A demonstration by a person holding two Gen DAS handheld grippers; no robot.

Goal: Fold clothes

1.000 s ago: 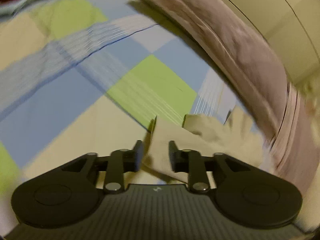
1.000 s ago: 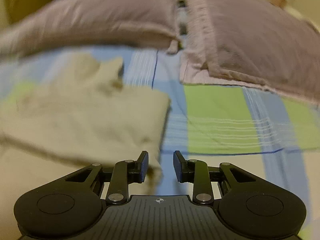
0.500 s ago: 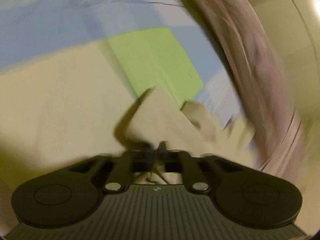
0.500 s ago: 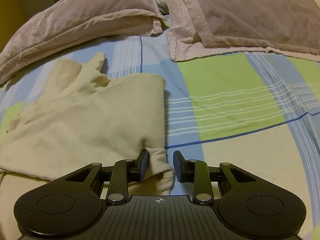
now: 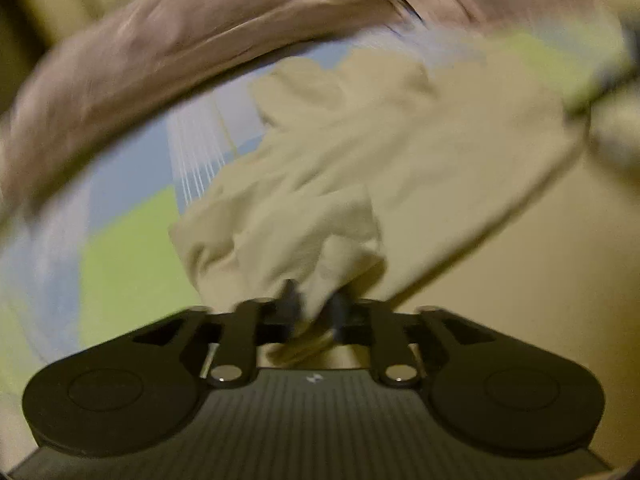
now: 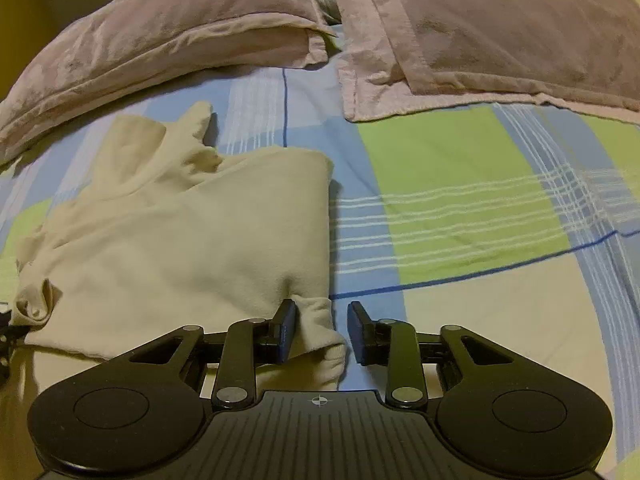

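- Now the left tongs (image 5: 311, 312) are clamped on a bunched edge of the cream garment (image 5: 360, 152).
- Right tongs (image 6: 321, 330) stand apart around its corner on the plaid bed (image 6: 460, 200), below the pillows (image 6: 180, 36).

Likely bedroom: pillows (image 6: 500, 28), plaid bedsheet (image 6: 460, 200).

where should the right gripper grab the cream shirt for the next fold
Probably the near right corner of the cream shirt, the bunched cuff-like lump lying between the open fingers of the right gripper. Come straight in along the bed sheet: that lump stands proud and is thick enough to pinch. The left gripper looks shut on the opposite corner.
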